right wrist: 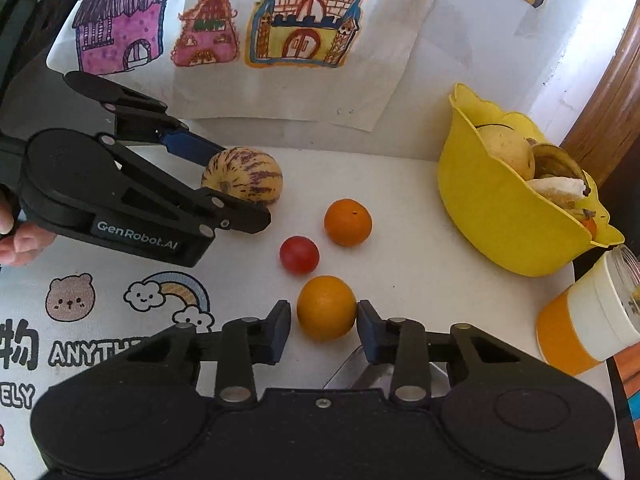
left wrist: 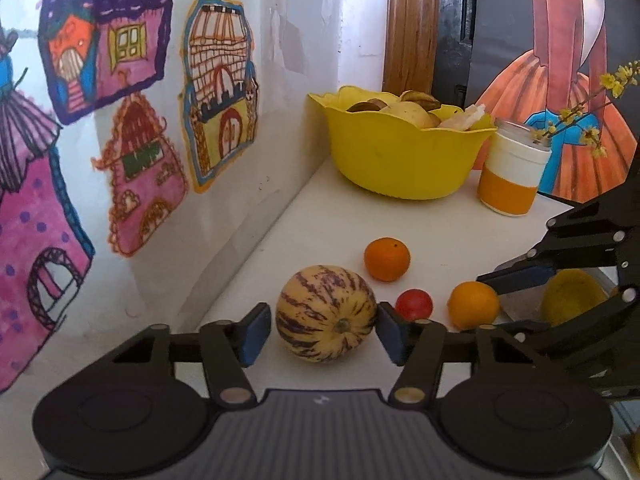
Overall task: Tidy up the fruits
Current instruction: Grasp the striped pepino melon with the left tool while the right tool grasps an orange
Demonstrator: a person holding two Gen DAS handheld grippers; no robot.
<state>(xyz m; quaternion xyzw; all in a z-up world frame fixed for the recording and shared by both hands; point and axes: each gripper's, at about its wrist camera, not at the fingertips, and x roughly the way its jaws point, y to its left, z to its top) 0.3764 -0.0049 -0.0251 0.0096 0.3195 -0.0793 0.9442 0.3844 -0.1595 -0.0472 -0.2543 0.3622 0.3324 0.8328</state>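
While some fruit sits in the yellow bowl (right wrist: pixel 492 216), four wait outside. The left gripper (left wrist: pixel 326 330) spreads around the striped melon (left wrist: pixel 326 312). The right gripper (right wrist: pixel 324 326) spreads around an orange (right wrist: pixel 326 307).

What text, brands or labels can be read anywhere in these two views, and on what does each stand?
"GenRobot.AI": white lettering on the side of the left gripper, in the right wrist view.
"ANYTH", cut off by the right gripper: black letters on the printed table cover.
"ELY", start cut off: same cover, at the left edge.
One Chinese character, "物", with part of another: same cover.
No lettering shows on the orange and white jar or the wall drawings.
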